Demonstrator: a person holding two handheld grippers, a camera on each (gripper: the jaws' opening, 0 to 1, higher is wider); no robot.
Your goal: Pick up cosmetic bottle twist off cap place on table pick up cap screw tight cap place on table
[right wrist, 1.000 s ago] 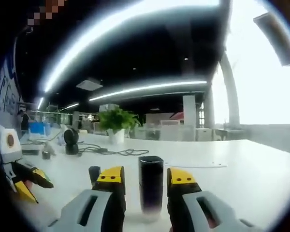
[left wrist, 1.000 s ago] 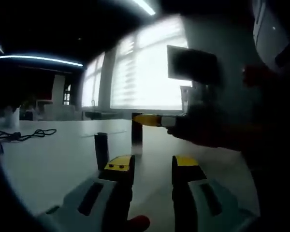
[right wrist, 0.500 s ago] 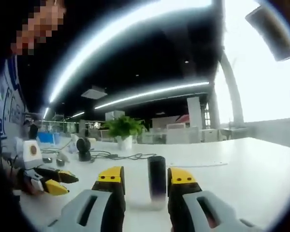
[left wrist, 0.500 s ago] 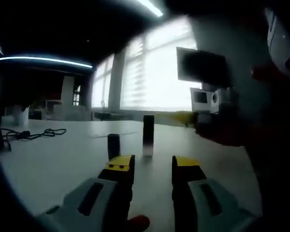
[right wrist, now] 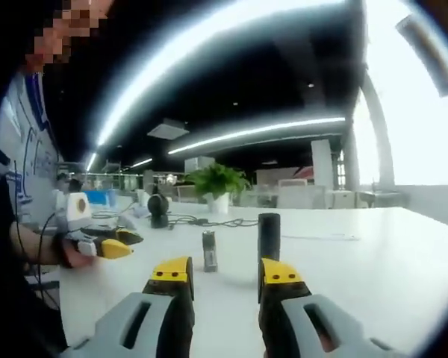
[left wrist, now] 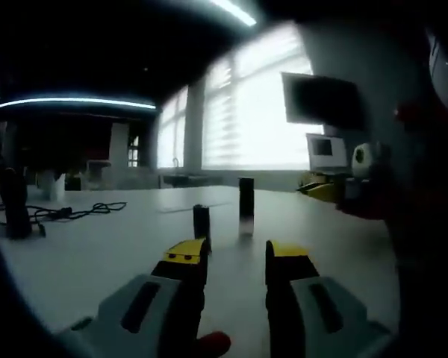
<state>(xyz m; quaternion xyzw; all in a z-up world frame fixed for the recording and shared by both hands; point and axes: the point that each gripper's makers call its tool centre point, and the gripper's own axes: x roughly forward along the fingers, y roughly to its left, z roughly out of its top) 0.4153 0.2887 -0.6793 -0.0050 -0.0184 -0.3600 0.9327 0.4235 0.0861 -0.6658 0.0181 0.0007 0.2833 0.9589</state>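
My left gripper (left wrist: 234,257) and right gripper (right wrist: 225,274): jaws released; dark cylindrical cosmetic bottle (right wrist: 269,237) and small cap (right wrist: 209,250) upright on white desk (right wrist: 373,276) beyond jaws.

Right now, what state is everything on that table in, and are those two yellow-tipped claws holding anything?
Tall dark bottle: upright on the table, free of both grippers.
Small bottle: upright beside it, apart, untouched.
Left gripper: open, holding nothing.
Right gripper: open, holding nothing.
Cable: lying loose on the table.

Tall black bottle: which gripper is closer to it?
Right, it seems. The tall black bottle stands just past the right gripper's jaw tips; from the left gripper it stands farther off, beyond the small cap.
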